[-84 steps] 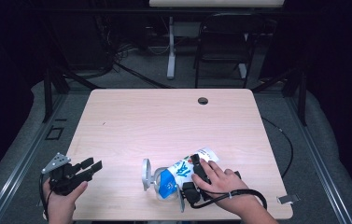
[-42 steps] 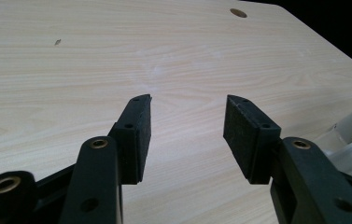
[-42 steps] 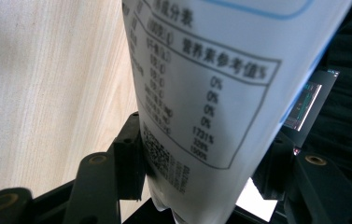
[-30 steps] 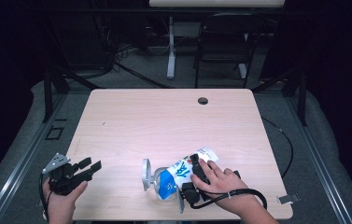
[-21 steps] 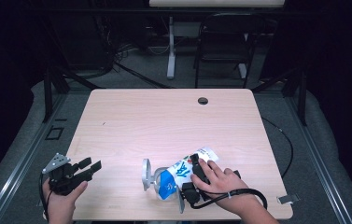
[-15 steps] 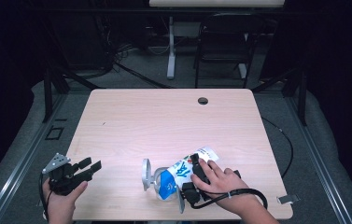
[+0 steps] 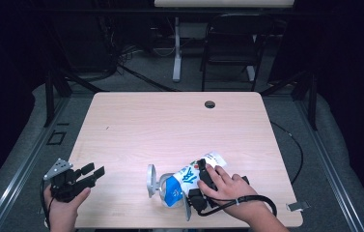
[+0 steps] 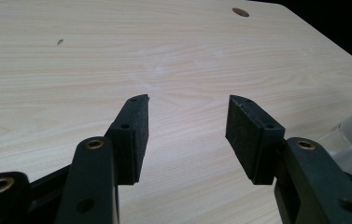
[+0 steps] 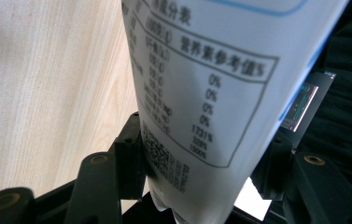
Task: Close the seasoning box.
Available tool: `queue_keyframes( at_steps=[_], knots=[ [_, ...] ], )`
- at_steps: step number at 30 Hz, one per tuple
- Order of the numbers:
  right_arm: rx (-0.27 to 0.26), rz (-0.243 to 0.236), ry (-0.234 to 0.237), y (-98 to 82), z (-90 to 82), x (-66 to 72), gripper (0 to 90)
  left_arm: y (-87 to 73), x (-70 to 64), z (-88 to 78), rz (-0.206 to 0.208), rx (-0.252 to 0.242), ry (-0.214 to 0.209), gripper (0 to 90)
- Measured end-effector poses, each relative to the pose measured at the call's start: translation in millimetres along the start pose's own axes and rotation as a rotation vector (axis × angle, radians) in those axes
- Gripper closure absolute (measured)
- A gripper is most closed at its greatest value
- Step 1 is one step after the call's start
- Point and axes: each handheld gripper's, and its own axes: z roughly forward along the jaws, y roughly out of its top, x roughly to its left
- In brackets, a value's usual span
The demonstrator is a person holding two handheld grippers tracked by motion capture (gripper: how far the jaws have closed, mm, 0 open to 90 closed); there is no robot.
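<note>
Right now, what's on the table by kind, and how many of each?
White and blue printed pouch, held in the right gripper: 1
Grey round cap end piece at the pouch's left end: 1
Total: 2

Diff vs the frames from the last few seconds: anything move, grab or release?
No visible change. The right claw stays clamped on the white-and-blue pouch, which lies on its side near the front edge of the table. The left claw stays open with nothing between its pads, at the table's front-left corner.
</note>
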Motion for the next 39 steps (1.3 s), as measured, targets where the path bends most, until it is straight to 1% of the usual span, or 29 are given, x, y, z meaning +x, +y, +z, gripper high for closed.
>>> queue_keyframes(
  at_steps=[3,4,5,22,24,28,29,37,39],
  knots=[
    [0.000,0.001,0.001,0.0,0.1,0.0,47.2,0.0,-0.1,0.0,0.000,0.000,0.000,49.7],
    [0.009,-0.008,0.000,0.3,-0.8,-0.9,47.2,0.0,-0.1,0.1,0.000,0.000,0.000,49.7],
    [0.002,-0.002,0.001,0.1,-0.2,-0.3,47.2,0.0,-0.2,0.1,-0.001,0.000,0.000,49.7],
    [0.008,-0.006,0.000,-0.9,0.1,-0.5,47.4,-0.6,0.6,0.6,-0.001,-0.002,0.003,49.8],
    [0.017,-0.014,0.000,-0.8,-0.6,-1.4,47.4,-0.6,0.6,0.7,-0.001,-0.002,0.003,49.8],
    [0.001,0.001,0.003,-1.7,1.0,-0.5,47.5,-0.6,0.8,0.7,-0.001,-0.002,0.004,49.8],
    [0.018,-0.013,0.002,-1.0,-0.2,-1.5,47.5,-0.6,0.8,0.7,-0.001,-0.001,0.004,49.8],
    [0.019,-0.019,-0.002,-1.1,-0.1,-1.6,47.5,-0.7,0.8,0.7,-0.001,-0.001,0.005,49.8],
    [0.013,-0.014,-0.003,-1.5,0.7,-1.1,47.6,-0.7,0.9,0.5,-0.001,-0.002,0.005,49.8]
  ],
)
